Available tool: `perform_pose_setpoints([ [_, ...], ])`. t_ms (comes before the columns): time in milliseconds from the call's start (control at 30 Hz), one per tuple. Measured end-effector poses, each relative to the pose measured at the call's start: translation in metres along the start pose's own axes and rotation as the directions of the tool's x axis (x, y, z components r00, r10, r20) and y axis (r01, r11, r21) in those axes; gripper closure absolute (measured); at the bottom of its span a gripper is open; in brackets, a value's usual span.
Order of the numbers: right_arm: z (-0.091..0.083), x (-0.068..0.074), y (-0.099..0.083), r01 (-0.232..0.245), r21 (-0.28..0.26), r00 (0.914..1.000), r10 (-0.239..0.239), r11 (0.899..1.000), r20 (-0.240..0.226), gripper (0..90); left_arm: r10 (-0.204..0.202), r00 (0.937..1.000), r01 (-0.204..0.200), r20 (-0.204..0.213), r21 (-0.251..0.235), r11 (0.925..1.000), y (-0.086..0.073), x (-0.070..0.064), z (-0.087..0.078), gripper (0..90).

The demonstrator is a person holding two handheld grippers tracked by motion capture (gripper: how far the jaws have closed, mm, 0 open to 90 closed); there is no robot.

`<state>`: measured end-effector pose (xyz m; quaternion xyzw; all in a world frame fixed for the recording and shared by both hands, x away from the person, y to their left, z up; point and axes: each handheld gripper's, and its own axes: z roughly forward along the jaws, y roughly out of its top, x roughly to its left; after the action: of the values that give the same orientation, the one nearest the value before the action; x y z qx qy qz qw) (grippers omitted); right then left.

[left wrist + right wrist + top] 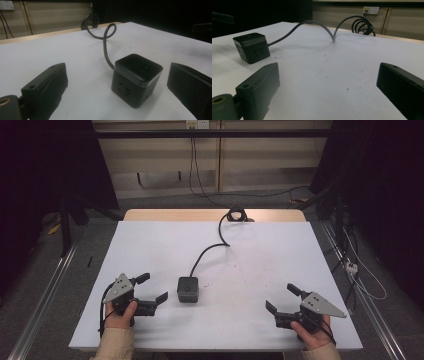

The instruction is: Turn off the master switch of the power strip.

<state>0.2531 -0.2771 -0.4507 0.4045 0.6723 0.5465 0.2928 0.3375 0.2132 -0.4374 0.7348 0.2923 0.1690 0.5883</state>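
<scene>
A black cube-shaped power socket [188, 289] sits on the white table [150, 245], a little left of centre. Its dark cable [207, 251] curves back to a coil [236, 214] at the far edge. My left gripper [152, 288] rests open on the table just left of the cube; in the left gripper view the cube [136, 78] stands close ahead between the spread jaws. My right gripper [282, 299] rests open near the front right, well apart from the cube [252, 47], with nothing between its jaws.
A wooden strip [215, 215] runs along the table's far edge. Beyond it are a wall with outlets and loose cables on the floor [250, 195]. More cables and a power strip [352, 266] lie on the floor at right.
</scene>
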Motion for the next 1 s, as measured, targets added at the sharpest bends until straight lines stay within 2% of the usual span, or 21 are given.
perform_pose_setpoints([
  [267, 0.001, 0.001, 0.0, -0.005, 0.004, 1.0, 0.005, 1.0, -0.008, 4.9, 0.007, 1.0, -0.007, 0.002, -0.001, 1.0, 0.001, 0.001, 0.0, 2.8],
  [300, 0.001, 0.0, 0.0, 0.001, 0.004, 1.0, -0.001, 1.0, -0.009, 4.9, -0.005, 1.0, 0.005, 0.0, -0.01, 0.9999, 0.002, 0.0, 0.001, 2.9],
  [400, 0.002, 0.0, 0.001, 0.003, 0.004, 0.9999, -0.003, 1.0, -0.012, 4.9, 0.007, 1.0, -0.007, -0.001, -0.013, 0.9999, 0.004, -0.001, 0.001, 2.9],
  [600, 0.003, 0.001, 0.001, 0.005, 0.003, 0.9999, -0.005, 1.0, -0.013, 4.9, 0.007, 1.0, -0.007, -0.006, -0.02, 0.9998, 0.007, -0.003, 0.003, 3.5],
  [733, 0.003, 0.001, 0.002, -0.004, 0.001, 0.9999, 0.004, 1.0, -0.011, 4.9, 0.007, 0.9999, -0.007, 0.011, -0.028, 0.9996, 0.01, -0.005, 0.006, 3.5],
  [833, 0.002, 0.001, 0.002, -0.002, 0.001, 0.9999, 0.002, 1.0, -0.01, 5.0, 0.022, 0.9996, -0.022, 0.018, -0.02, 0.9996, 0.01, -0.006, 0.007, 3.5],
  [1000, 0.002, 0.001, 0.002, 0.006, 0.001, 0.9999, -0.006, 1.0, -0.011, 5.0, 0.017, 0.9994, -0.017, 0.031, -0.022, 0.9996, 0.014, -0.009, 0.012, 3.5],
])
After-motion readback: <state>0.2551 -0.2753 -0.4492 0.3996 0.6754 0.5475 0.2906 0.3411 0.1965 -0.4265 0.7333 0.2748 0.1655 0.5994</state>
